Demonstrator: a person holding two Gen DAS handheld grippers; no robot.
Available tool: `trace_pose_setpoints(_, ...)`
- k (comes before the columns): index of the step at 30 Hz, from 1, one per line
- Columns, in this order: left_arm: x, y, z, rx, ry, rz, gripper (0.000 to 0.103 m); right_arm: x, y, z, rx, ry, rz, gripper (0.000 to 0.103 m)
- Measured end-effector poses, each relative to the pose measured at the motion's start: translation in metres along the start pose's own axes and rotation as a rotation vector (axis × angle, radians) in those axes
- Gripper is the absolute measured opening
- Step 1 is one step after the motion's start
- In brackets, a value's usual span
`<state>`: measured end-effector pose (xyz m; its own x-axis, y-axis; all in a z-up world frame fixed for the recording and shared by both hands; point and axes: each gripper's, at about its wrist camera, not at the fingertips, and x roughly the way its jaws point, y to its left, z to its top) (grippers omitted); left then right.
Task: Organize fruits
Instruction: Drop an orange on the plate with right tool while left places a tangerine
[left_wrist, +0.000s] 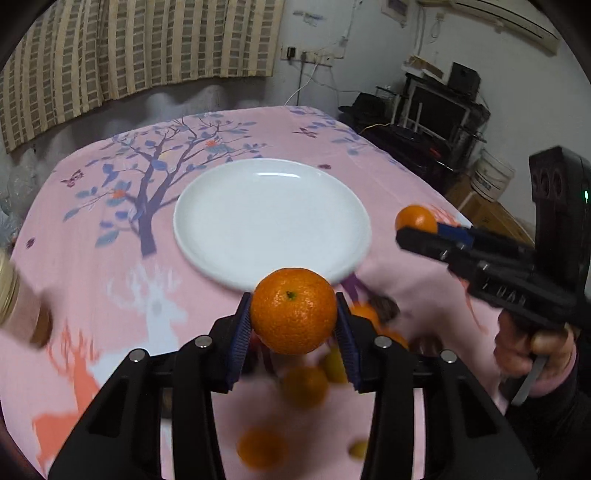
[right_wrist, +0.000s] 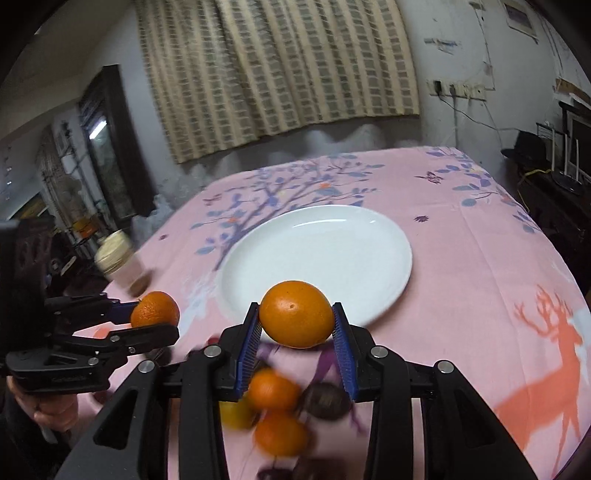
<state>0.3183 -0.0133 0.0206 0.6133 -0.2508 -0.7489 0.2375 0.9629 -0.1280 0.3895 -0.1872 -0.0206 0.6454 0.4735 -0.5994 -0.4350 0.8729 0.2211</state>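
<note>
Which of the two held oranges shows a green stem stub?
The orange in the left gripper; the right gripper holds an orange showing only a pale dimple.

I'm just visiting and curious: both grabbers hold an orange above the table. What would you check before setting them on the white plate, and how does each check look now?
1. Left gripper grips its orange between both fingers: ok.
2. Right gripper grips its own orange: ok.
3. White plate bare, with room for both: ok.
4. The two grippers apart, not touching: ok.
5. Both oranges lifted clear of the loose fruit pile below: ok.
6. Jar at the table's left edge standing steady: cannot tell, it is blurred.
</note>
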Motion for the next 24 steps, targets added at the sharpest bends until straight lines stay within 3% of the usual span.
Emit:
trace_pose_setpoints(4, 0.061, 0.015, 0.048, -0.009, 0.091, 0.082, 0.042, 0.073, -0.018, 0.033, 0.038, 0.125, -0.049, 0.039)
trace_pose_setpoints(7, 0.102, 0.025, 0.062, -0.022, 0.183, 0.114, 0.042, 0.11, -0.026, 0.036, 0.043, 0.207, -0.078, 0.039)
trace_pose_setpoints(14, 0.142, 0.034, 0.067, -0.042, 0.273, 0.129, 0.045, 0.141, -0.033, 0.029, 0.03, 0.291, -0.104, 0.039)
trace_pose_setpoints(15, 0.138, 0.036, 0.068, -0.048, 0.261, 0.126, 0.054, 0.137, -0.033, 0.028, 0.039, 0.288, -0.107, 0.042)
trace_pose_setpoints(16, 0.128, 0.037, 0.069, -0.051, 0.226, 0.13, 0.068, 0.133, -0.033, 0.029, 0.048, 0.287, -0.108, 0.052)
trace_pose_setpoints(19, 0.082, 0.036, 0.067, -0.04, 0.113, 0.155, 0.087, 0.094, -0.025, 0.029, 0.064, 0.21, -0.104, 0.06)
trace_pose_setpoints(24, -0.009, 0.047, 0.032, -0.054, -0.013, 0.147, 0.094, 0.018, 0.013, -0.006, -0.028, 0.068, -0.064, 0.066)
